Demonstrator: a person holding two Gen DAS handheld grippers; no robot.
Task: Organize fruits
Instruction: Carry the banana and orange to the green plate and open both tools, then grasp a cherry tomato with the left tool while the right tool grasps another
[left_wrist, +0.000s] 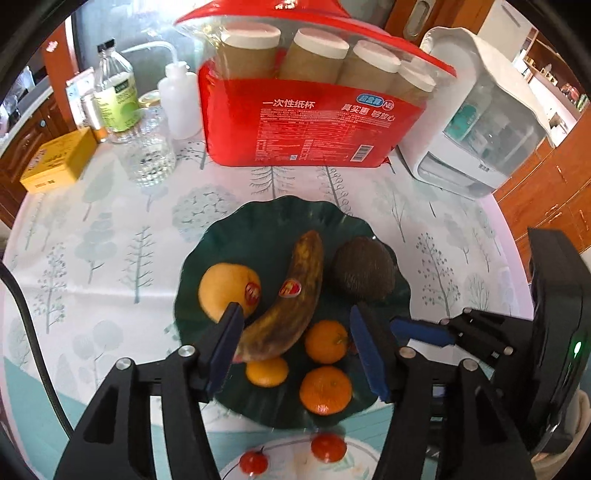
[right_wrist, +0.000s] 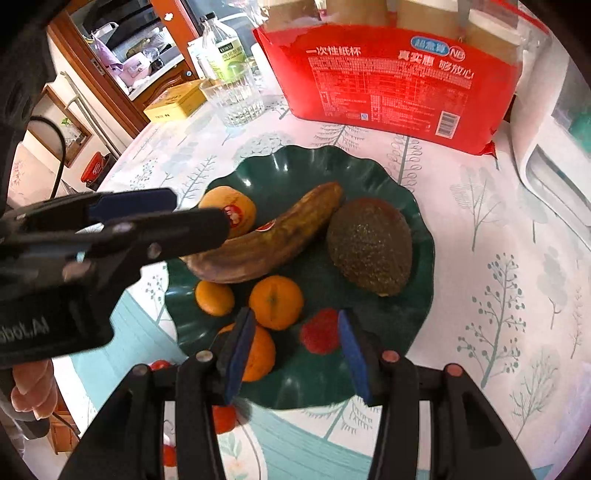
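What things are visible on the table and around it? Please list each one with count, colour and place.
plate: one, dark green, table centre
banana: one, brown-yellow, stickered, across plate
avocado: one, dark, plate right
yellow fruit: one, stickered, plate left
tangerines: three, orange, plate front
red berry: one, plate front, right wrist view
small red fruits: at least two, on pale plate nearest camera
paper cup pack: one, red, behind plate
glass: one, clear, back left
bottles: two, clear and white, back left
box: one, yellow, far left
appliance: one, white, back right
left gripper: black, blue pads, open above plate
right gripper: same, open
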